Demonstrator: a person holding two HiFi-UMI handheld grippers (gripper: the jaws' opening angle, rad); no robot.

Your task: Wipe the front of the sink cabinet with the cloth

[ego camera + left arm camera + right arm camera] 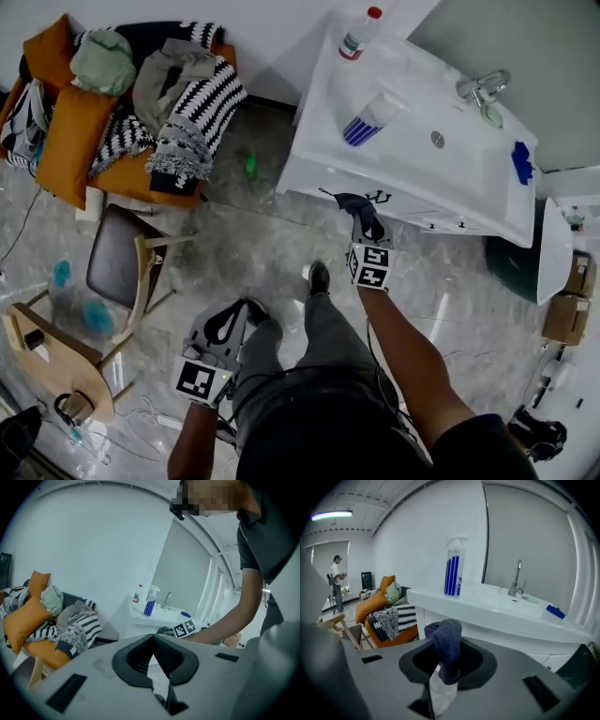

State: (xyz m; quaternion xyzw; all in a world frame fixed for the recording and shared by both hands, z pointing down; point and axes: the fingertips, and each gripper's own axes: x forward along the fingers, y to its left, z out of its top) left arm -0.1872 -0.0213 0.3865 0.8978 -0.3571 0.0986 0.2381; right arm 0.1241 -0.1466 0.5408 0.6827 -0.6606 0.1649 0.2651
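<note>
left gripper [223, 325] hangs shut and empty by the knee; right gripper [367, 227], clamping the cloth [353, 202], sits nearer, cabinet [431, 217] front just ahead.

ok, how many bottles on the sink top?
2. A blue-striped spray bottle beside the basin; a red-capped bottle behind it, at the back corner. Nothing seems hidden.
</note>
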